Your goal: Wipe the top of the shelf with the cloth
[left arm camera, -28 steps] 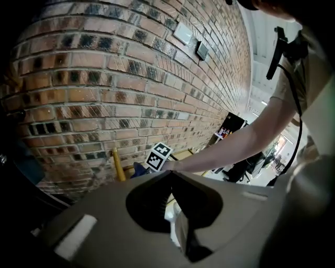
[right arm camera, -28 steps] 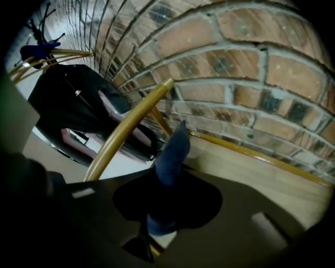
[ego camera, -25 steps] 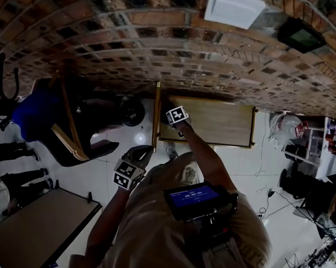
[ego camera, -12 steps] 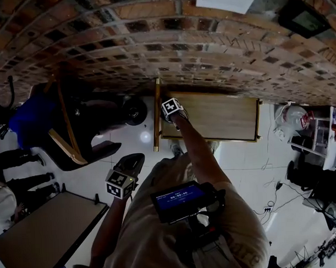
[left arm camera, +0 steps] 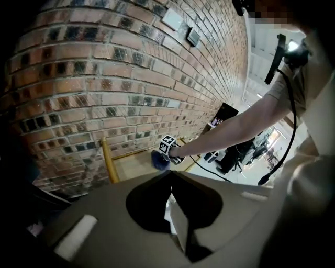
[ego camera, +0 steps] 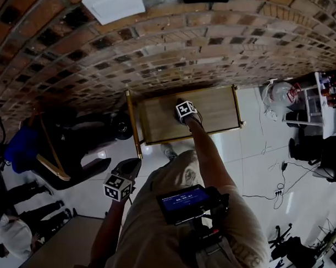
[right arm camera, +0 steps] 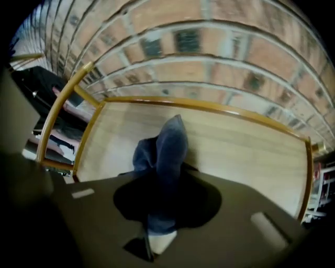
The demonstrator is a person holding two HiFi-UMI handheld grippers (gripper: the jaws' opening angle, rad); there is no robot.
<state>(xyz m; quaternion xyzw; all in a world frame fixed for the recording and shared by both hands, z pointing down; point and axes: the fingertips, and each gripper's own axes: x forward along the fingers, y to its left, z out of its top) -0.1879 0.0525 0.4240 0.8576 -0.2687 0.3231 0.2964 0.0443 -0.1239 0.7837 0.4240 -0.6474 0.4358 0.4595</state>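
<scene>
1. My left gripper (ego camera: 130, 166) hangs low beside my body, over the pale floor (ego camera: 243, 155). In the left gripper view (left arm camera: 170, 174) its jaws are together at the tips with nothing between them.
2. My right arm is stretched forward. The right gripper (ego camera: 185, 109) is over the middle of the shelf top (ego camera: 159, 121).
3. In the right gripper view the jaws (right arm camera: 163, 175) are clamped on a blue cloth (right arm camera: 168, 144). Its bunched free end sticks out past the tips and appears to rest on the light wood (right arm camera: 246, 149).
4. A yellow metal rail (right arm camera: 62, 111) frames the top on all sides.
5. The shelf's far edge stands against a brick wall (ego camera: 154, 54).
</scene>
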